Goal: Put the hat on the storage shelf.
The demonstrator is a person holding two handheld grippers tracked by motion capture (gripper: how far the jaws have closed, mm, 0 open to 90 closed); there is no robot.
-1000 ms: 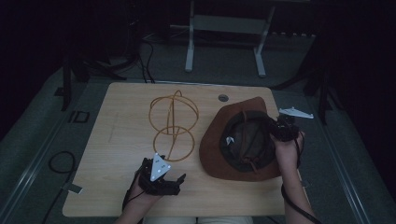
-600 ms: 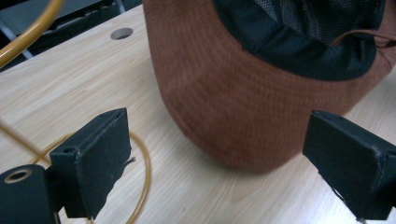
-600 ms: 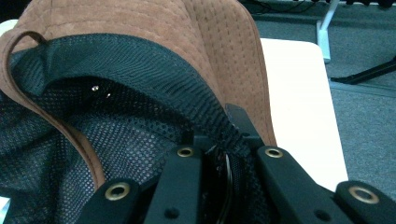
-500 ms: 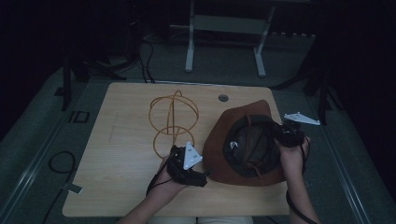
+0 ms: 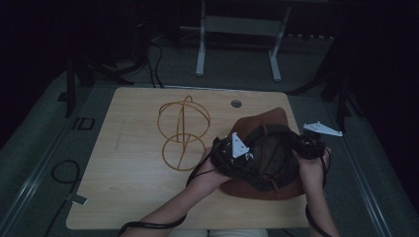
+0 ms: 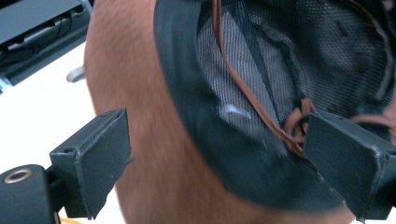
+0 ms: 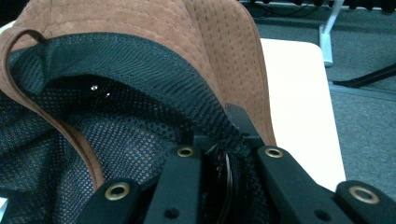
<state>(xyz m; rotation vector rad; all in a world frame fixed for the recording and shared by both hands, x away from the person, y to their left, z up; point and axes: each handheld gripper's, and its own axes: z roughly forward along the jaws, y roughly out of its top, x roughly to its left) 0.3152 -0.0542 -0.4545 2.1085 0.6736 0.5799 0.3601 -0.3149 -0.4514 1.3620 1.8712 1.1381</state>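
Your hat lies upside down on the worktop at about 4 o'clock: brown suede brim w/ tiny punched holes, black mesh lining, thin brown cord inside. Your right hand-held gripper is clamped tight on the black inner band at the hat's 3 o'clock edge. Your left hand-held gripper stands wide open, straddling brim and band at 9 o'clock, pads not pressing. The high view adds a round wire stand, gold-coloured, two hoops, at 12 o'clock; the right gripper view gives the mesh weave up close.
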